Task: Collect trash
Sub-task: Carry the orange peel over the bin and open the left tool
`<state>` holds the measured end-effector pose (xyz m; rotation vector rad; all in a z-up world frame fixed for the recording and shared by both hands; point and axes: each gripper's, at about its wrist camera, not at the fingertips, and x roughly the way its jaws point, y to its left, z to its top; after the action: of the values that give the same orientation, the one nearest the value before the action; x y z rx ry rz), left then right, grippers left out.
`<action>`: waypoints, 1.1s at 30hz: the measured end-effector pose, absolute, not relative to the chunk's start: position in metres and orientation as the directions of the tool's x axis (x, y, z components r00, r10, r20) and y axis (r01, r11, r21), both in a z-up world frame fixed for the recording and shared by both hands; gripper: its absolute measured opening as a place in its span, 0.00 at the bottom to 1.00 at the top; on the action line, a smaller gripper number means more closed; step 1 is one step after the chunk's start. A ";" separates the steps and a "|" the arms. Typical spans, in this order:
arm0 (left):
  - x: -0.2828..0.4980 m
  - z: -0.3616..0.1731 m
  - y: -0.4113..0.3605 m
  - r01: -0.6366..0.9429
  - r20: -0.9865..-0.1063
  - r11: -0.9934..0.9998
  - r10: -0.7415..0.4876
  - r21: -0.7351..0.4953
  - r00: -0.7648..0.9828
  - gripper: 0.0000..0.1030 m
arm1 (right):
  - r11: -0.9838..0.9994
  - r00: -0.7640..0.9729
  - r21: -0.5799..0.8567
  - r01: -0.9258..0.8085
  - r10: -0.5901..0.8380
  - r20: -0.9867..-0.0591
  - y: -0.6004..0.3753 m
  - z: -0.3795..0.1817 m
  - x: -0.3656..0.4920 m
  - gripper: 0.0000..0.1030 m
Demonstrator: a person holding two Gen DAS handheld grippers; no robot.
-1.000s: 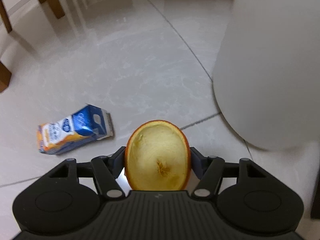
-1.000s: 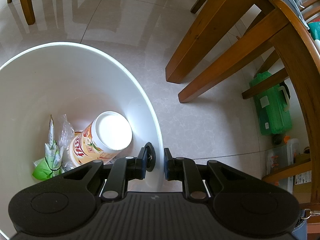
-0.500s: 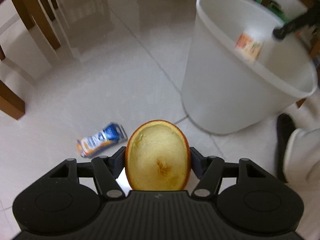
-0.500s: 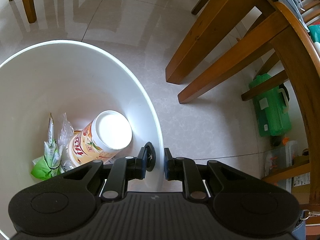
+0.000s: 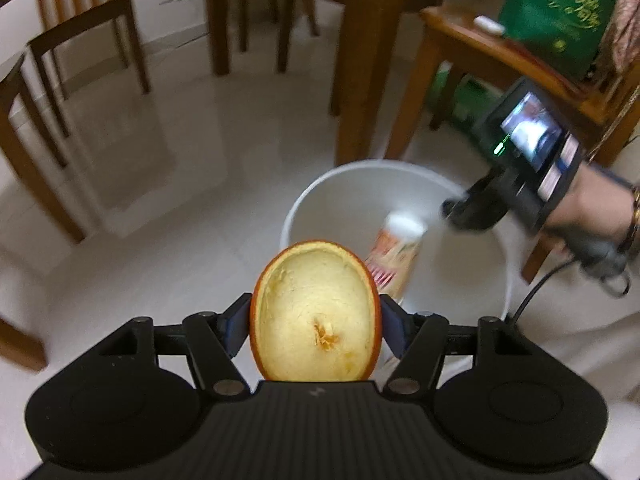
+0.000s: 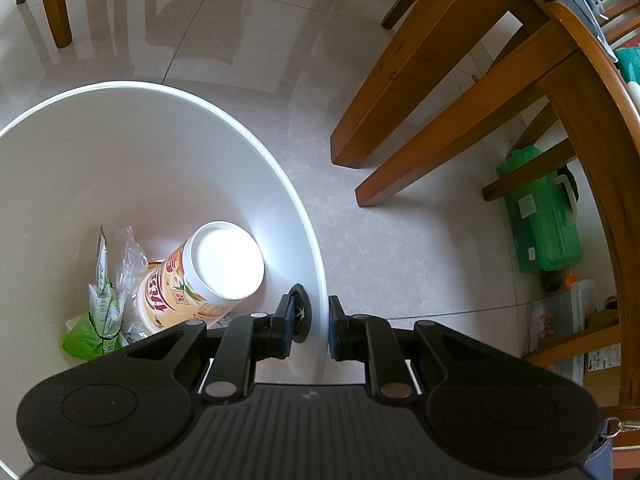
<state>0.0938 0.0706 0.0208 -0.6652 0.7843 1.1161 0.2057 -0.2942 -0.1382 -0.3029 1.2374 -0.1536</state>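
My left gripper [image 5: 316, 322] is shut on a hollow half orange peel [image 5: 316, 312], its pale inside facing the camera. It hangs above and just in front of the white bin [image 5: 340, 184] on the tiled floor. My right gripper [image 6: 310, 322] is shut on the bin's rim [image 6: 224, 108], one finger inside the wall and one outside; in the left wrist view the right gripper [image 5: 468, 216] shows at the bin's right edge. Inside the bin lie a printed paper cup [image 6: 200, 276], a green wrapper [image 6: 92, 328] and clear plastic film [image 6: 132, 248].
Wooden table and chair legs [image 6: 420, 92] stand close to the right of the bin. A green plastic box [image 6: 544, 224] sits under the table. A person's hand [image 5: 592, 216] holds the right gripper. More chairs [image 5: 80, 40] stand at the far left across open floor.
My left gripper rose from low by the floor and swung over the bin with the peel still held; the blue-and-orange carton dropped out of view. The right gripper kept its hold on the rim.
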 end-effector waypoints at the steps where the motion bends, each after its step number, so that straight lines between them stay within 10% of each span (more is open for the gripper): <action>1: 0.101 0.023 0.076 -0.943 -0.818 0.322 0.519 -0.084 0.249 0.63 | 0.950 0.324 -0.309 -0.048 -0.277 -0.904 -0.294 -0.138 0.206 0.19; 33: 0.159 0.019 0.087 -0.885 -0.802 0.420 0.449 -0.198 0.393 0.81 | 0.953 0.326 -0.299 -0.044 -0.269 -0.906 -0.296 -0.141 0.204 0.19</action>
<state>0.1590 0.0866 0.0187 -0.6938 0.7390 0.9389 0.2036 -0.2956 -0.1409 -0.2913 1.2346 -0.1504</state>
